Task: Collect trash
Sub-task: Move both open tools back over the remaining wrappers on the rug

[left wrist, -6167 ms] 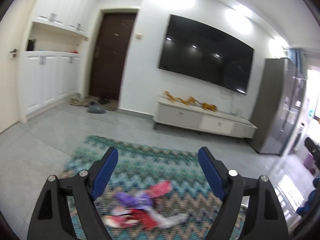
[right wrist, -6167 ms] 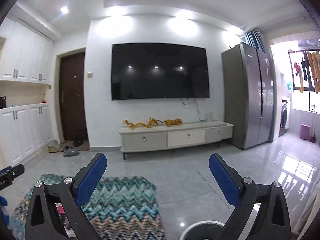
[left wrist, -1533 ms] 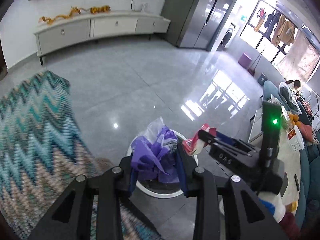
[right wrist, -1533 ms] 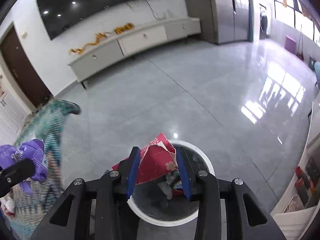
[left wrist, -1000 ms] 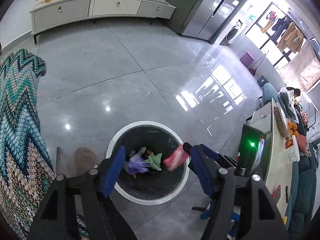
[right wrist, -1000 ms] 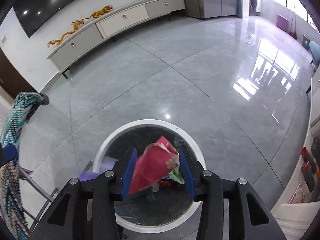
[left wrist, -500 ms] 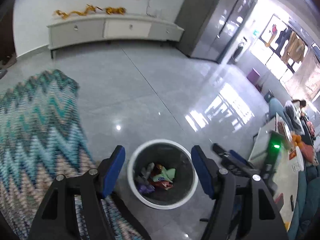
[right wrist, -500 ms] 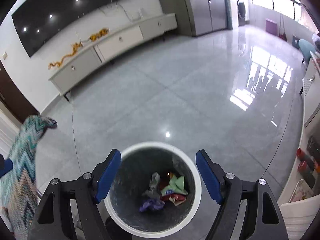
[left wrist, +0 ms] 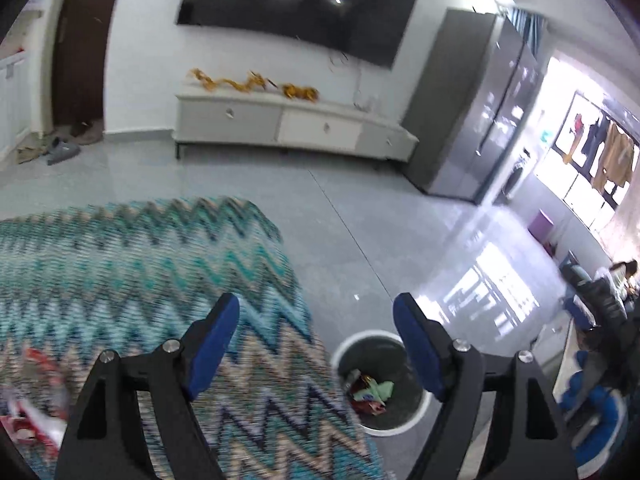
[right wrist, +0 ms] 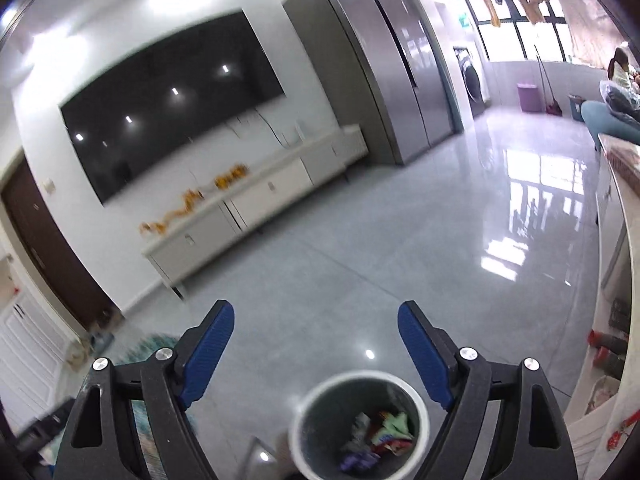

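A round white-rimmed trash bin (left wrist: 362,342) stands on the grey floor beside the rug and holds crumpled wrappers (left wrist: 370,392). It also shows in the right wrist view (right wrist: 421,404), with wrappers (right wrist: 384,432) inside. My left gripper (left wrist: 316,344) is open and empty, raised above the rug's edge. My right gripper (right wrist: 316,352) is open and empty, above and behind the bin. Red and white scraps of trash (left wrist: 36,404) lie blurred on the rug at the far left.
A zigzag teal rug (left wrist: 140,264) covers the floor on the left. A white TV cabinet (left wrist: 288,124) stands against the wall under a TV (left wrist: 296,12). A grey fridge (left wrist: 472,120) stands to the right. A table edge (right wrist: 624,240) runs along the far right.
Both grippers dropped their trash into the bin a second ago and opened. Since then both have lifted and tilted up, the left swinging back toward the rug.
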A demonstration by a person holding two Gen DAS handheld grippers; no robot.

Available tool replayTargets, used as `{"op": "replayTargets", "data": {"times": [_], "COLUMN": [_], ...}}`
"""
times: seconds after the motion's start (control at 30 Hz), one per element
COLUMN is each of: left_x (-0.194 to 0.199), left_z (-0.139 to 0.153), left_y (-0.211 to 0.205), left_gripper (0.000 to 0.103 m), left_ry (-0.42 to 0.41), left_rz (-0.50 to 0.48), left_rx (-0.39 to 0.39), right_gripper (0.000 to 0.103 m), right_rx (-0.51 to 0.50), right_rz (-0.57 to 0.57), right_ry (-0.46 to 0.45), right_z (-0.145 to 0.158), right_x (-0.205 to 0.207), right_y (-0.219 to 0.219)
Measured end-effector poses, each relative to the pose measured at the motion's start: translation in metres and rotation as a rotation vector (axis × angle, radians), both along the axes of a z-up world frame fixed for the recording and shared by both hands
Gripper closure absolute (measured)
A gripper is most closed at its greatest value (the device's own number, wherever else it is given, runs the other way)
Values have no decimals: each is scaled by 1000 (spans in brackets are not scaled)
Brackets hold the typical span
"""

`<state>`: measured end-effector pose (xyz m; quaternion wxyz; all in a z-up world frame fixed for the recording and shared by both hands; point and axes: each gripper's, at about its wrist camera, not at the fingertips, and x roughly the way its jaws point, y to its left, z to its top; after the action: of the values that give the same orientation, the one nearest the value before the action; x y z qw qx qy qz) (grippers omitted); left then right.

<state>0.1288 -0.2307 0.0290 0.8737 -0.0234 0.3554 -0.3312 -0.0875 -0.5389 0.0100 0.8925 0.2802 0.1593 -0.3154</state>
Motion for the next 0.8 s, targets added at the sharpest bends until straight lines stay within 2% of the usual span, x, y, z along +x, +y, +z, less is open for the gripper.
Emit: {"op": "replayTargets", "data": {"times": [0.2,0.4,0.57,0.8], "left_x": [1,-2,-9,-29], "left_z": [22,35,46,56], "left_y": [74,152,224,307], "left_gripper": [25,25,25,25], "left_ry": [-75,-129,-156,-218], "left_rz": [143,271,392,547], "left_rx": [-9,-23,-26,28], "right_gripper": [17,17,17,17], "right_rx": [-46,-53,-61,-125], "right_rz": [67,123,180,308], "right_ry": [-108,-187,-223,-220], "right_z": [51,83,105,126], "right_x": [-5,-11,-14,-12], "right_y": [32,61,83,120]}}
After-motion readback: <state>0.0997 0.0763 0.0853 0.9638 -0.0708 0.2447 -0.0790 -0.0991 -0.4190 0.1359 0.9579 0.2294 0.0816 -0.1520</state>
